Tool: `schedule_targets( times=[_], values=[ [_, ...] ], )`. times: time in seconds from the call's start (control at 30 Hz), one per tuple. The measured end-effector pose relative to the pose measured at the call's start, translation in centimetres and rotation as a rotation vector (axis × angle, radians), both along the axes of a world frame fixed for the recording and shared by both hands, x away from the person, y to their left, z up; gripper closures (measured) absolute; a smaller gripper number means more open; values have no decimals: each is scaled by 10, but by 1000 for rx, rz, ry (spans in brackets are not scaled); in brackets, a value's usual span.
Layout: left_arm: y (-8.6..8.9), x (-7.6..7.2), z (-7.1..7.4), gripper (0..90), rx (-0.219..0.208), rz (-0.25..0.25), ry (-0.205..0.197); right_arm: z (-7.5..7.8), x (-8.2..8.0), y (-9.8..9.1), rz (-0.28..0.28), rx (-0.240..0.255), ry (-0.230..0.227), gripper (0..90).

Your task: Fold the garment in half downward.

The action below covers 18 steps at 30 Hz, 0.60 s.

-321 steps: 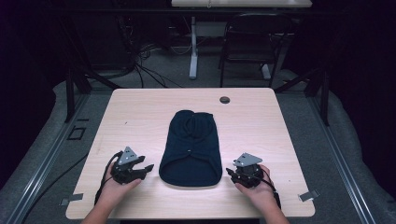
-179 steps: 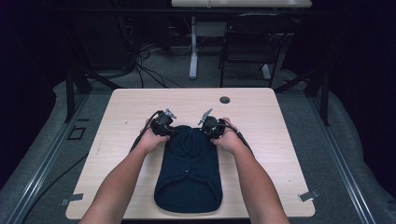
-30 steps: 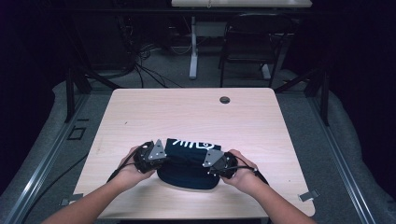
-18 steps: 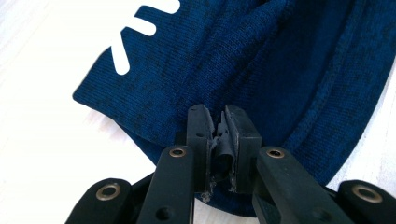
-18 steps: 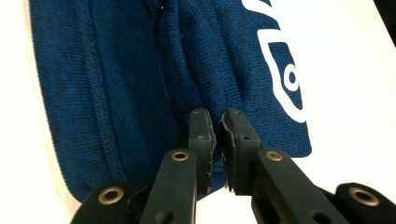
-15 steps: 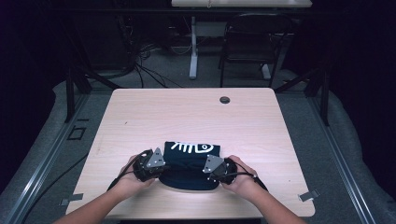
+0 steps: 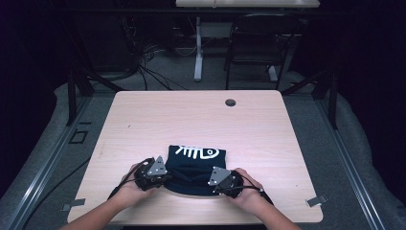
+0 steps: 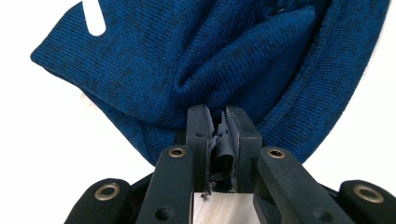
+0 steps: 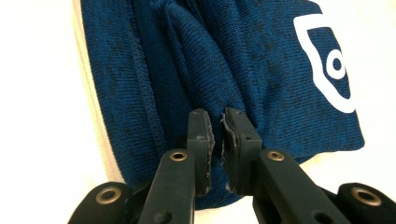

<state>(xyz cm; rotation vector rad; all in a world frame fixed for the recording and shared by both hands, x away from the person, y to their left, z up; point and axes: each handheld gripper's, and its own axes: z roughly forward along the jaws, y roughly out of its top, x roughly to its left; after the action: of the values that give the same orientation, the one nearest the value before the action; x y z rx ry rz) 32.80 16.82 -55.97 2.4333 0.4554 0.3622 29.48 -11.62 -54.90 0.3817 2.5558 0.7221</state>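
High view: a person seated at the near edge of a pale wooden table (image 7: 143, 120) folds a dark blue knit garment (image 7: 196, 167), a two-jaw tool in each hand. The garment lies doubled near the person's side of the tabletop, a white fish-skeleton print (image 7: 198, 152) facing up on its far half. The left gripper (image 7: 165, 177) meets the fold's near-left edge and the right gripper (image 7: 210, 184) its near-right edge, both low over the wood.

Left gripper view: the jaws stand nearly pressed together, and a gathered pleat of the blue knit runs down into the narrow slot between the left gripper (image 8: 219, 128) pads, so the cloth looks pinched there. Right gripper view: the right gripper (image 9: 218, 126) has just been easing its jaws apart; a slim gap shows between the pads, the cloth bunches right at their tips, and whether any of it is caught there cannot be told.

The step appears to be laying the folded edge down and letting go. Doing it well likely means lowering both corners level with each other, opening the jaws fully before drawing back, and pulling straight away toward the person so the worn pads do not drag the knit and spoil the fold.
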Motion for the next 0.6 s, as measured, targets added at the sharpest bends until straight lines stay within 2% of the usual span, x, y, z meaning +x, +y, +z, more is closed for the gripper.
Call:
schedule_targets(
  times=[0.07,0.17,0.27,0.33,0.43,0.53,0.6],
  values=[
    [0,-1,0,809,1,0,6,0,-1,-1,-2,-1,8,801],
    [0,-3,-1,806,1,1,8,-3,-4,-1,-7,24,23,787],
    [1,-6,-1,799,-4,4,18,-4,-6,-1,3,0,28,776],
    [2,-7,-1,794,-10,5,20,-6,-8,0,-2,19,33,764],
    [2,-8,-1,786,-21,11,32,-8,-10,-1,-1,20,33,761],
    [0,-7,-1,786,-24,21,36,-8,-8,-3,-2,-6,29,771],
    [-2,-6,-2,786,-29,31,33,-10,-5,-5,-15,0,29,774]
  ],
)
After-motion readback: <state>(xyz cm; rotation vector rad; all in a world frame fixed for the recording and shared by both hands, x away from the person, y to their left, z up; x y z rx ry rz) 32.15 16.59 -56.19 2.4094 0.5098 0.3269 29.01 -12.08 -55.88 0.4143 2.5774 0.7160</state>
